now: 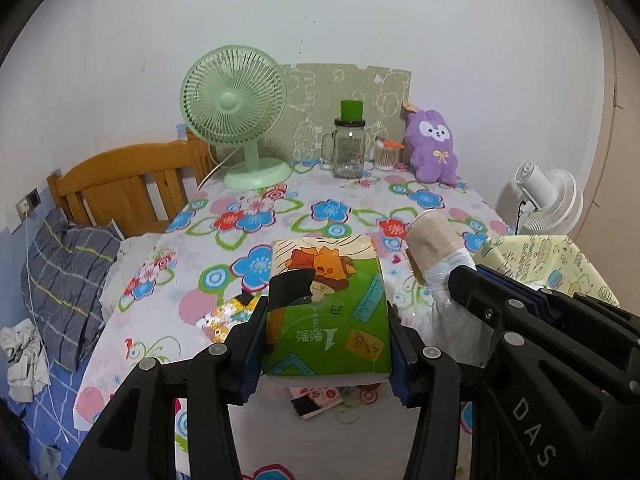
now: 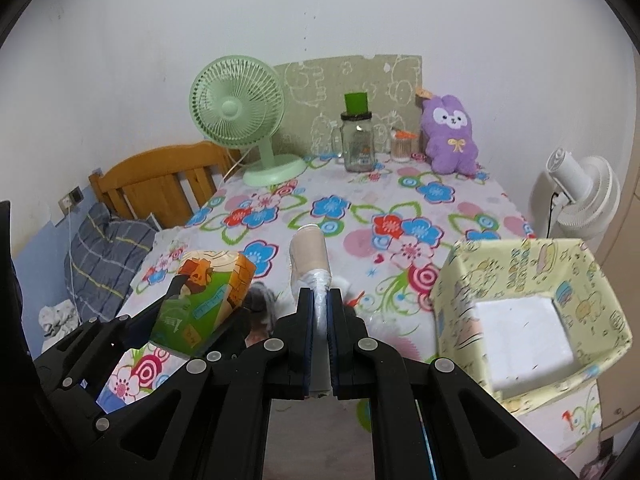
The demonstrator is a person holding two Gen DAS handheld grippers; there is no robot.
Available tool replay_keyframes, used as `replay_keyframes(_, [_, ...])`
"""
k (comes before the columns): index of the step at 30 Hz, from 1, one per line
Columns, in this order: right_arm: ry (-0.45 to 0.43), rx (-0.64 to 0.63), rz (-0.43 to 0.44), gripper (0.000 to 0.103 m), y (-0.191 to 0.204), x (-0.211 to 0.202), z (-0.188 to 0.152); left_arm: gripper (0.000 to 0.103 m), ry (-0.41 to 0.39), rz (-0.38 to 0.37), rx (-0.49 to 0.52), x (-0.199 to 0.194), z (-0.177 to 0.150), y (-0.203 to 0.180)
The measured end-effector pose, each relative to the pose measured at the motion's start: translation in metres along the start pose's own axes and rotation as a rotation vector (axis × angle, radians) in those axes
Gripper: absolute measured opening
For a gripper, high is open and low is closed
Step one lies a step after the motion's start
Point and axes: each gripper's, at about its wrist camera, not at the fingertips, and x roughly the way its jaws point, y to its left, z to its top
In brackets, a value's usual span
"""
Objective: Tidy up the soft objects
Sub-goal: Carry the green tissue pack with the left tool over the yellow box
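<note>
Tissue pack between left gripper fingers (above floral tablecloth)

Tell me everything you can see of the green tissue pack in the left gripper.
The green soft plastic-wrapped tissue pack is a rectangular block printed with an orange cartoon figure, ruler motifs and white characters, its white end facing the camera. It is held clear above the flowered tablecloth, tilted up at its far end. The left gripper clamps its two long sides; one black finger presses the pack's left edge. The wrapper looks intact. Nothing else touches it.
</note>
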Motion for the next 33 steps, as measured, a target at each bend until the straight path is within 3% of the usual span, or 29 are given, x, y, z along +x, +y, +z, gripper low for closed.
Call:
replay_keyframes(11, [-0.045,0.004,-0.006,0.009,-0.025,-0.021,0.018,0.052,-0.040,0.000,0.010,-0.014,0.017,-0.026])
replay_keyframes(33, [-0.098,0.054,-0.108,0.009,-0.099,-0.040,0.033,0.052,-0.077,-0.121,0.080,-0.003,0.039,-0.101])
